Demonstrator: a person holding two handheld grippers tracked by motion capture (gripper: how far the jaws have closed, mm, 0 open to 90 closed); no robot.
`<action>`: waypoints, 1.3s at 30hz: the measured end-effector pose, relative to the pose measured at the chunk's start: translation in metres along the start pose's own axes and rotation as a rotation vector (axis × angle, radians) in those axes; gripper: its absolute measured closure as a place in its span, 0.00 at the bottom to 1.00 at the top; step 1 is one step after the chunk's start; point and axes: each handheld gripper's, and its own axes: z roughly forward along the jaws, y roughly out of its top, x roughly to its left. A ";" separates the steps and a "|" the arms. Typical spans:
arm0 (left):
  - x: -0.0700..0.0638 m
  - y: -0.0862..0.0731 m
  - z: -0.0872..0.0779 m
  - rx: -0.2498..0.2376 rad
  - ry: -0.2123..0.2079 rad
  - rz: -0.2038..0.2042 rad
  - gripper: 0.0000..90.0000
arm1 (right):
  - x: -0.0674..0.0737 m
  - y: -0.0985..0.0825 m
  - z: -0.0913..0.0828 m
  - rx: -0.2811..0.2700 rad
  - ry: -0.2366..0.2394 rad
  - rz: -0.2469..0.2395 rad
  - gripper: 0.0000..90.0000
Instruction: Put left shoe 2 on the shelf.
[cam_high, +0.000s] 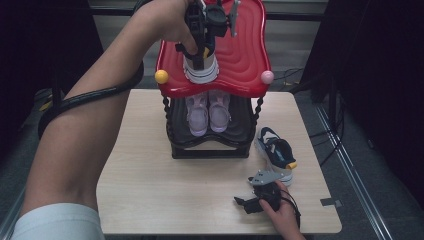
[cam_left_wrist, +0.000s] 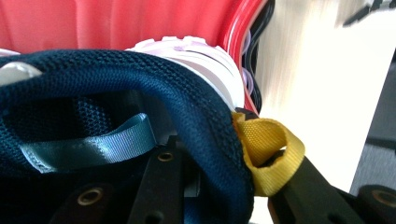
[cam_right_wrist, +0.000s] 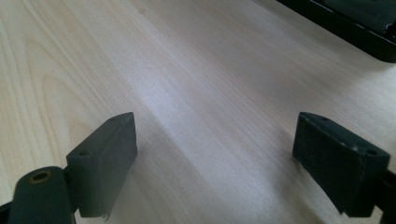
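**Seating the shoe on the top shelf**

At the high view's upper centre, the left gripper is clamped on the navy mesh shoe's heel collar over the glossy red wavy shelf. It should be lowered flat before release. The right gripper rests open, lower right.

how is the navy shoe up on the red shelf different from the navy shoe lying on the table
The navy shoe on the red shelf sits on the rack's top tier; the navy shoe on the table lies beside the rack. The shelf shoe is clamped at its heel collar by the left gripper; the table shoe is held by nothing, with the right gripper open nearby. Both share navy mesh, white soles and a yellow heel loop.
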 end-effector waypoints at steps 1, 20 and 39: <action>0.000 0.000 0.000 0.003 -0.001 0.005 0.81 | 0.000 0.000 0.000 -0.002 0.003 0.000 0.15; 0.004 -0.009 -0.001 -0.004 -0.008 0.013 0.77 | 0.000 0.000 0.000 -0.001 0.003 0.001 0.15; 0.009 -0.012 -0.003 -0.007 -0.028 -0.173 0.52 | 0.000 0.000 0.000 0.000 0.000 0.000 0.15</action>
